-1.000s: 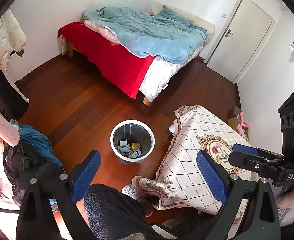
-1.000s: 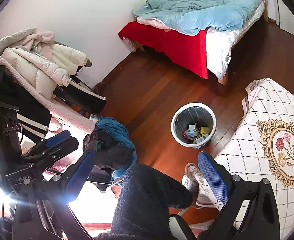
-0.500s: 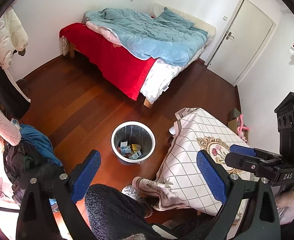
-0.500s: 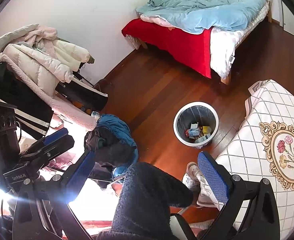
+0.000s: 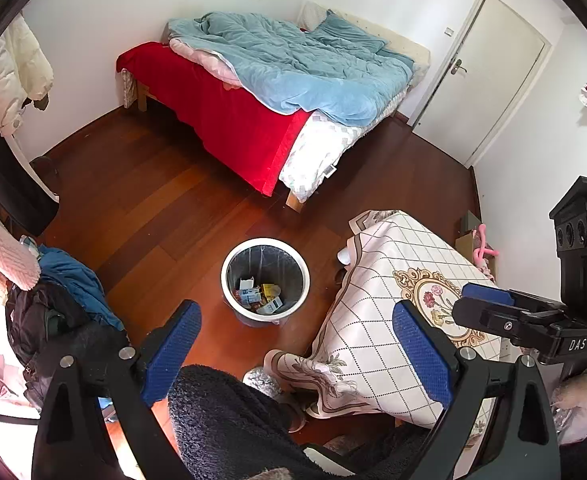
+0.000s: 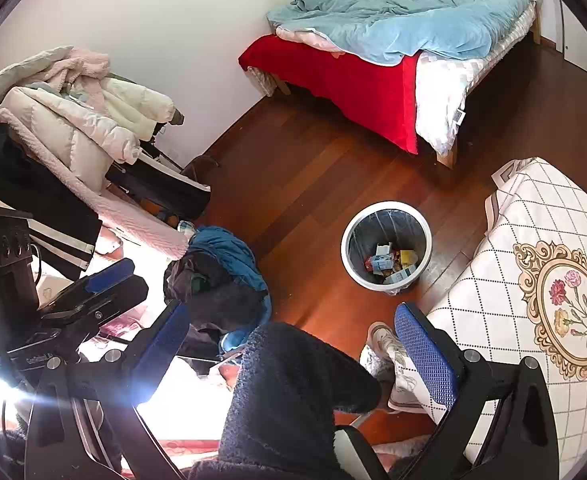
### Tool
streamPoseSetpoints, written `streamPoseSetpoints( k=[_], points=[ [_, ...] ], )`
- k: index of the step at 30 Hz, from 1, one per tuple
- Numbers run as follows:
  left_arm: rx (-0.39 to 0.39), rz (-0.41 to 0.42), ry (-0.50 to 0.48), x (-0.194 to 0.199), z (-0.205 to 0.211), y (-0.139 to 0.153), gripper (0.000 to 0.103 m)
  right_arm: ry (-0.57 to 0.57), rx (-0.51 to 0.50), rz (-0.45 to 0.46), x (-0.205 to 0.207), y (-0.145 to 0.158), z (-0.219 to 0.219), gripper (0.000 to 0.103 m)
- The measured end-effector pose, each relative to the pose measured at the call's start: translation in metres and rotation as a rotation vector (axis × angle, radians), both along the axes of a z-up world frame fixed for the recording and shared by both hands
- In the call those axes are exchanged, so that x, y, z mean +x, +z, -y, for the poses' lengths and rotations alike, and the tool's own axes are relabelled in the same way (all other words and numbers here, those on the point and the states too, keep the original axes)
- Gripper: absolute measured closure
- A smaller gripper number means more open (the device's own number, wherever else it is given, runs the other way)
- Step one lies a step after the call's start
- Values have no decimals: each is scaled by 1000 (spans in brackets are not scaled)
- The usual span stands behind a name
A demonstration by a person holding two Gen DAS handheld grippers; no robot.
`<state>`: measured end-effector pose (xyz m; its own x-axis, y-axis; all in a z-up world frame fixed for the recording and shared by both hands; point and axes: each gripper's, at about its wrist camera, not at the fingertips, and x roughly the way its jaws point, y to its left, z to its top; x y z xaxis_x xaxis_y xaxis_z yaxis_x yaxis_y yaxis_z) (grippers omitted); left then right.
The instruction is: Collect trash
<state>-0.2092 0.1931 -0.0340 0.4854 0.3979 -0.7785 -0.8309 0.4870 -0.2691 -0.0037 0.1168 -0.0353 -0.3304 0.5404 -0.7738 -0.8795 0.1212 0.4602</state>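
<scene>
A white-rimmed trash bin (image 5: 264, 246) with a dark liner stands on the wooden floor and holds several small cartons and wrappers (image 5: 259, 295). It also shows in the right wrist view (image 6: 386, 208). My left gripper (image 5: 295, 340) is open and empty, held high above the floor, nearer me than the bin. My right gripper (image 6: 293, 344) is open and empty too, at a similar height. The right gripper shows at the right edge of the left wrist view (image 5: 533, 320). The left gripper shows at the left of the right wrist view (image 6: 53, 300).
A table with a checked flowered cloth (image 5: 393, 280) stands right of the bin. A bed with red sheet and blue quilt (image 5: 285, 76) is at the back, a shut door (image 5: 489, 72) beyond. Clothes piles (image 6: 65, 120) lie left. A person's dark-trousered leg (image 6: 293, 392) is below.
Both views have shifted slightly, so the bin and bed sit a little further right and lower. Both grippers stay open and empty.
</scene>
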Motion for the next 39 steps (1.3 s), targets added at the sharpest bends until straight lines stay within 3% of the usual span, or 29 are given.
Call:
streamPoseSetpoints(
  k=[39],
  points=[
    [16, 8, -11, -2, -3, 8, 5, 23, 5, 24, -4, 8, 0, 0]
  ],
)
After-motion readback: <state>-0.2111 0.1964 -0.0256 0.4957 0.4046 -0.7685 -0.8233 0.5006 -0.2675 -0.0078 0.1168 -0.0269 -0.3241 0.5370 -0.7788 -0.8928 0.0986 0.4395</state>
